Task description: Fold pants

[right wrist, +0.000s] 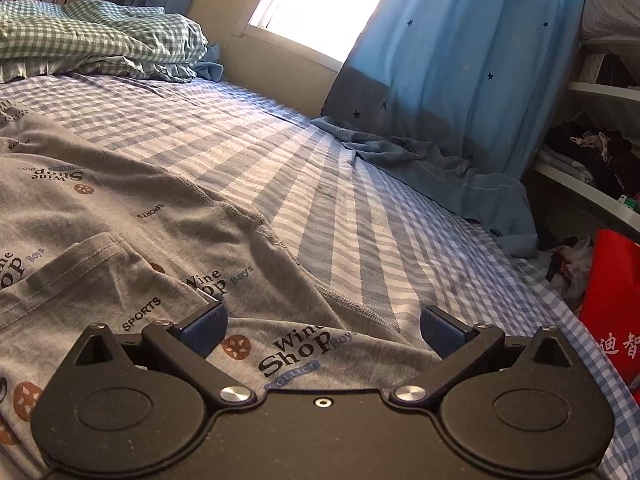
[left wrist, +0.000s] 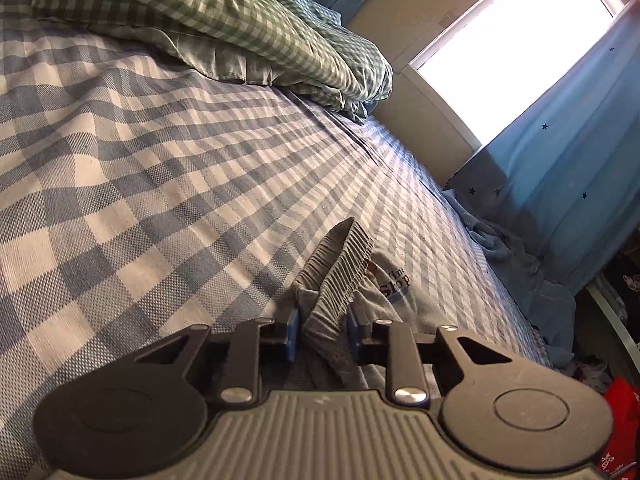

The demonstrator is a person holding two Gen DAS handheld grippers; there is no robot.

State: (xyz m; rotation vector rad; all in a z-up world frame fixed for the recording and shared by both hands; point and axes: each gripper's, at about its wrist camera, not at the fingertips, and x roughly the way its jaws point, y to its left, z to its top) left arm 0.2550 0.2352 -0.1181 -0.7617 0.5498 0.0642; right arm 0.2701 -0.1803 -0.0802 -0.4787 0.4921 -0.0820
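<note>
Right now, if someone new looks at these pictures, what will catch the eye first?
Probably the grey printed pants, spread over the near left part of the checked bed. In the left wrist view the left gripper pinches their ribbed waistband; the right gripper hangs open just above the fabric. Behind, the bright window and the blue star curtain stand out at the far side.

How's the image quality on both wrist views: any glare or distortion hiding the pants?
Left wrist: window blown out white, bed lines bowed by the fisheye, waistband dim but readable. Right wrist: same window glare, pants evenly lit and sharp, print legible.
</note>
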